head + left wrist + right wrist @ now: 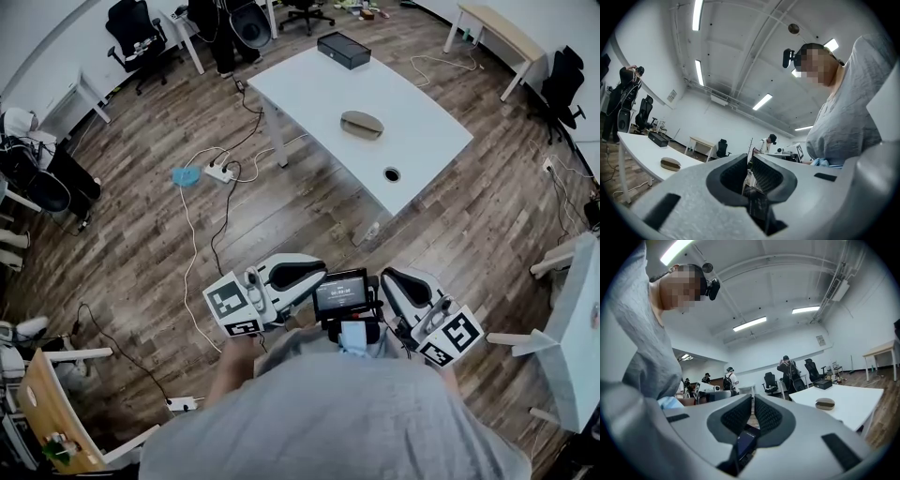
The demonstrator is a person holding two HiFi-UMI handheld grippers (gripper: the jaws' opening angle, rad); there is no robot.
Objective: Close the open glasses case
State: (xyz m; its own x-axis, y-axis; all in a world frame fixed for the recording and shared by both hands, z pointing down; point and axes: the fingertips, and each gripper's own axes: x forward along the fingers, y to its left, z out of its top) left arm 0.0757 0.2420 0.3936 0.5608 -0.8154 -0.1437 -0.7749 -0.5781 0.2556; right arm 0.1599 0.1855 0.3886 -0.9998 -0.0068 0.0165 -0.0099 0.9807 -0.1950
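Observation:
The glasses case (362,124), a brown oval shell, lies on the white table (309,84) far ahead of me. It also shows small in the left gripper view (670,163) and the right gripper view (825,403). At this distance I cannot tell how far its lid gapes. My left gripper (314,274) and right gripper (389,277) are held close to my chest, well short of the table. In both gripper views, left gripper (749,159) and right gripper (753,399), the jaws are pressed together with nothing between them.
A black box (343,49) sits at the table's far end, and a round cable hole (392,174) lies near its front edge. Cables and a power strip (220,172) trail over the wooden floor. A phone (340,292) hangs at my chest between the grippers. Office chairs, other desks and several people stand around the room.

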